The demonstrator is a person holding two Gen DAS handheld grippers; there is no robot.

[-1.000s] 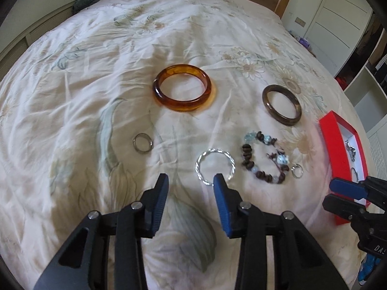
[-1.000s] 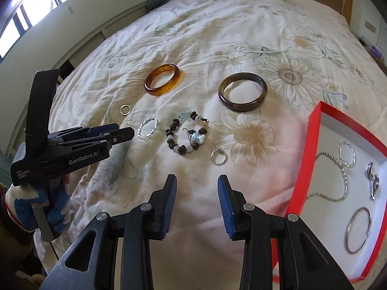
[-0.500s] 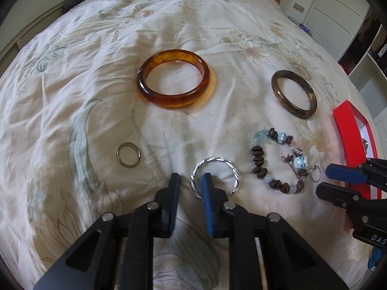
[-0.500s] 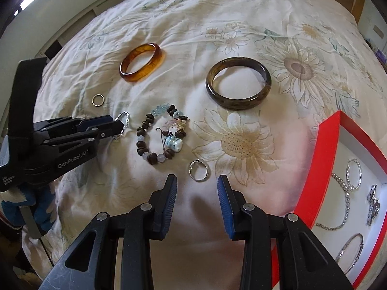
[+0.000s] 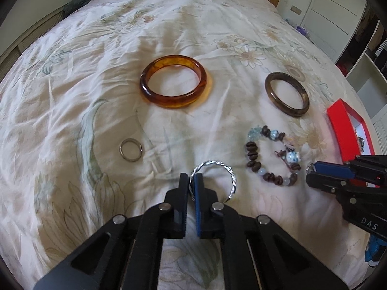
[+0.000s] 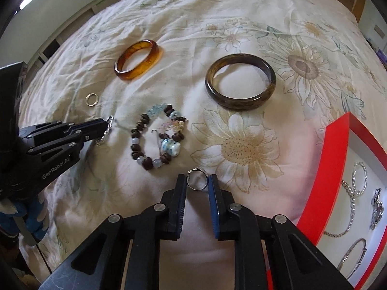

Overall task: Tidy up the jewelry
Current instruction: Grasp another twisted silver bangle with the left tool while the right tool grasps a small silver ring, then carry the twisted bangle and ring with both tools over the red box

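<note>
A big bed with a cream flowery blanket (image 5: 101, 55) holds a red box with a white inside (image 6: 338, 169), a round orange-brown see-through bangle (image 5: 173, 81) and a dark brown stone bangle (image 6: 240, 85). The left gripper (image 5: 192, 185) is squeezed tight on a twisted silver bracelet (image 5: 223, 172) lying on the blanket. The right gripper (image 6: 197, 184) is closing around a small silver ring (image 6: 197, 180) near the brown bead bracelet (image 6: 157, 136).

Amber bangle (image 5: 173, 82): glossy, translucent resin look. Dark bangle (image 6: 240, 81): polished stone look. Twisted ring (image 5: 212, 181): shiny metal. Bedspread (image 5: 96, 72): matt wrinkled cloth.
</note>
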